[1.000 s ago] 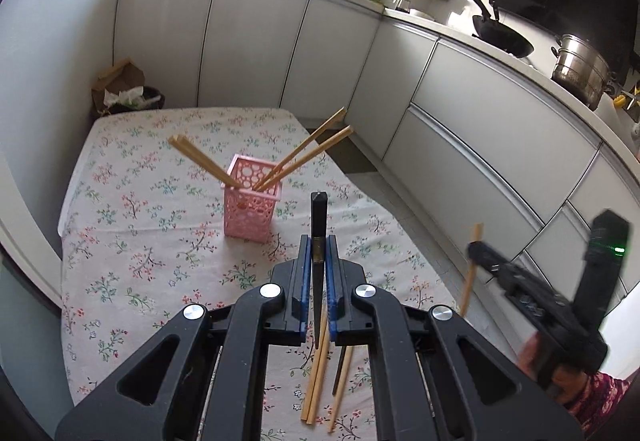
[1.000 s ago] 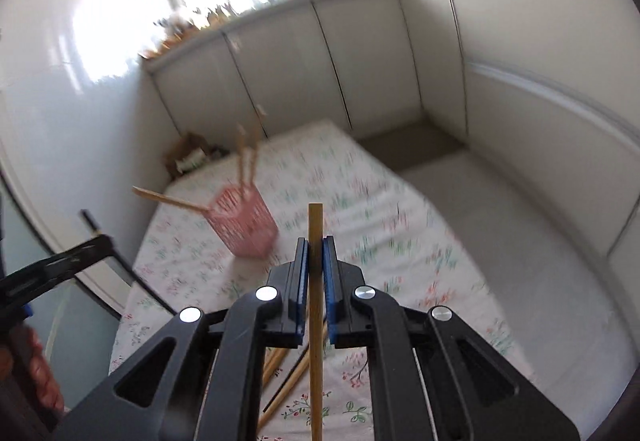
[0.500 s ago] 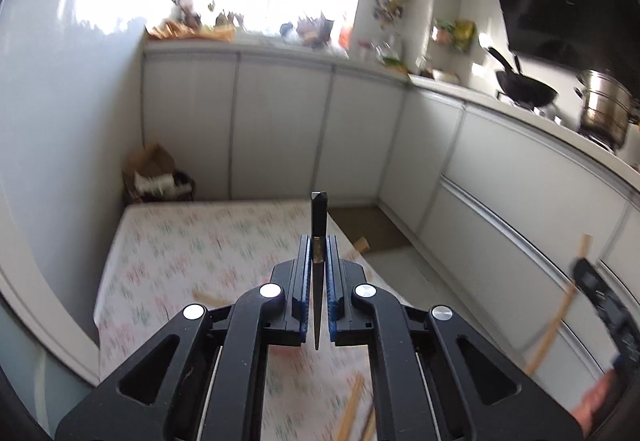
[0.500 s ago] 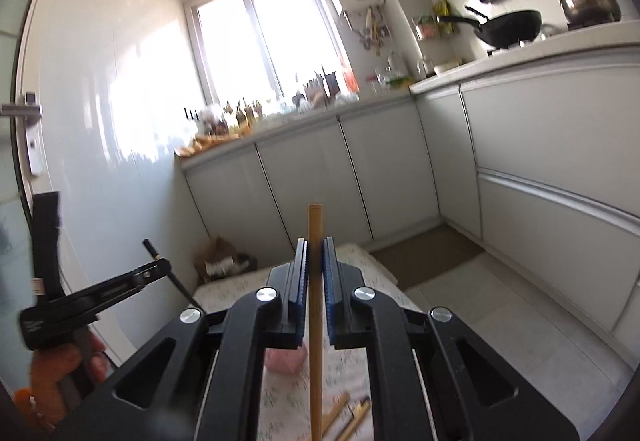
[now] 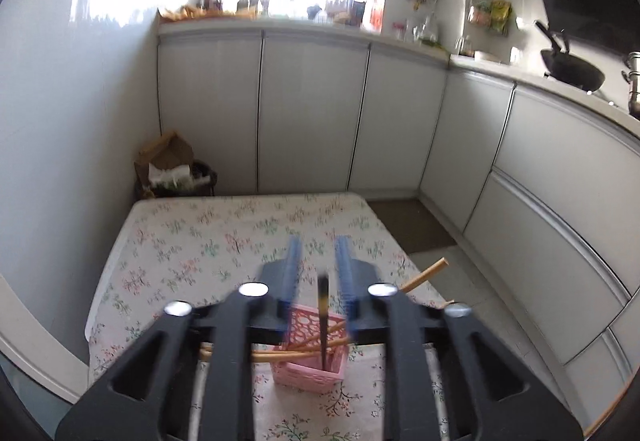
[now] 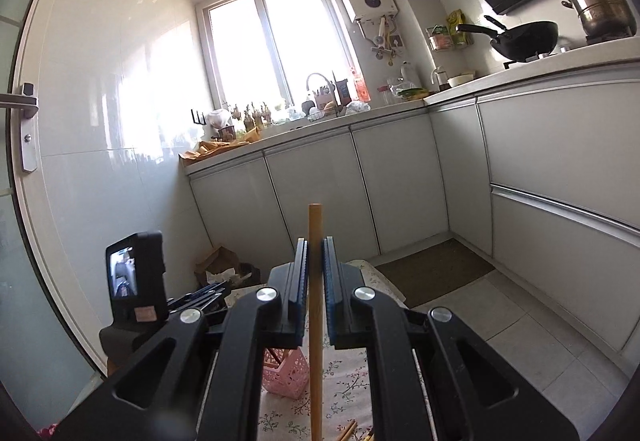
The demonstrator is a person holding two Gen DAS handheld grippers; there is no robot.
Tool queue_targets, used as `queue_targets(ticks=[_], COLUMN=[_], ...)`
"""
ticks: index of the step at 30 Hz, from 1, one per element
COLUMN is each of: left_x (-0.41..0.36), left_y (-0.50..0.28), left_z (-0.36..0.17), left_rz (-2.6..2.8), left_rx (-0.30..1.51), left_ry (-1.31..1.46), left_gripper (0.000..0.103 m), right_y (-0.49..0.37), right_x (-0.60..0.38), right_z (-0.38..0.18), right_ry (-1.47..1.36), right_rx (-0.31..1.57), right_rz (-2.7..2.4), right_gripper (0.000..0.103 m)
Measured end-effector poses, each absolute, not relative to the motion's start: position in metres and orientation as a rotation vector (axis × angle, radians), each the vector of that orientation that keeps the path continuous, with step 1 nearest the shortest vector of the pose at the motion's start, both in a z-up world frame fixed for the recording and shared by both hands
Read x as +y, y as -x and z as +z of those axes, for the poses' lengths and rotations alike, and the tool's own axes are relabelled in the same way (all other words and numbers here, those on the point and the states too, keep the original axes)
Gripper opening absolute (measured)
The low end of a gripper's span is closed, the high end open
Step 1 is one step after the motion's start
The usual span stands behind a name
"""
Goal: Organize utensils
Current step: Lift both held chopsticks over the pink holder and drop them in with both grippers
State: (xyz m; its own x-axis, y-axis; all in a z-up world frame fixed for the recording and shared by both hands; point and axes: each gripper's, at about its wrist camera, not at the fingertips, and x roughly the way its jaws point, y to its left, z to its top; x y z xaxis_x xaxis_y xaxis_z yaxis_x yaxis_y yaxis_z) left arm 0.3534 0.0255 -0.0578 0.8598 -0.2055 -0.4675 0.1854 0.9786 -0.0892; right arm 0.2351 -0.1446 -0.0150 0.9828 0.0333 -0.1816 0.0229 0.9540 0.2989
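Two chopsticks are in play at once: the dark chopstick [image 5: 322, 317] stands nearly upright with its lower end inside the pink basket [image 5: 310, 363], and the wooden chopstick [image 6: 315, 321] is clamped upright in our right gripper [image 6: 315, 265], whose fingers are closed tight on it. Our left gripper [image 5: 318, 273] sits directly above the basket with its jaws opening; the dark stick shows between the blue pads [image 5: 294, 265] but they no longer press on it, so we judge this a release, letting it drop in among the light chopsticks [image 5: 296, 351] already leaning there. The basket rests on the floral tablecloth [image 5: 192, 241], and more chopsticks [image 6: 347, 431] lie loose on it near us. A second ago our left gripper was shut on the dark stick, well short of the basket; now it is over it. Our right gripper has risen, so its view now takes in cabinets and window rather than the table.
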Motion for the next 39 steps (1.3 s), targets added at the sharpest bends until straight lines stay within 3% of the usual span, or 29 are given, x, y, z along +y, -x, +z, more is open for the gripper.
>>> queue_targets(ticks=[5, 12, 24, 29, 31, 33, 38, 39], left_x=[0.059, 0.113, 0.165, 0.176, 0.179, 0.181, 0.180, 0.179], left_y=[-0.301, -0.268, -0.271, -0.265, -0.263, -0.259, -0.251, -0.252], left_z=[-0.023, -0.028, -0.044, -0.043, -0.040, -0.037, -0.031, -0.030], left_rz=[-0.195, -0.117, -0.065, -0.050, -0.048, -0.043, -0.069, -0.071], left_rx=[0.361, 0.401, 0.427, 0.417, 0.407, 0.391, 0.370, 0.367], left_ry=[0.127, 0.278, 0.353, 0.372, 0.383, 0.388, 0.387, 0.382], left_gripper=[0.034, 0.040, 0.040, 0.047, 0.048, 0.052, 0.057, 0.061], right_y=[-0.252, -0.315, -0.403, -0.411, -0.403, -0.394, -0.356, -0.342], right_x=[-0.126, -0.083, -0.031, -0.012, -0.008, -0.009, -0.032, -0.040], right_z=[-0.005, 0.009, -0.045, -0.061, -0.056, -0.044, -0.003, 0.004], right_ry=[-0.308, -0.342, -0.257, -0.180, -0.158, -0.155, -0.205, -0.220], right_rx=[0.148, 0.064, 0.064, 0.064, 0.022, -0.018, -0.073, -0.093], right_rz=[0.037, 0.059, -0.037, -0.037, -0.031, -0.035, -0.035, -0.035], right_gripper=[0.008, 0.008, 0.008, 0.009, 0.017, 0.054, 0.058, 0.065])
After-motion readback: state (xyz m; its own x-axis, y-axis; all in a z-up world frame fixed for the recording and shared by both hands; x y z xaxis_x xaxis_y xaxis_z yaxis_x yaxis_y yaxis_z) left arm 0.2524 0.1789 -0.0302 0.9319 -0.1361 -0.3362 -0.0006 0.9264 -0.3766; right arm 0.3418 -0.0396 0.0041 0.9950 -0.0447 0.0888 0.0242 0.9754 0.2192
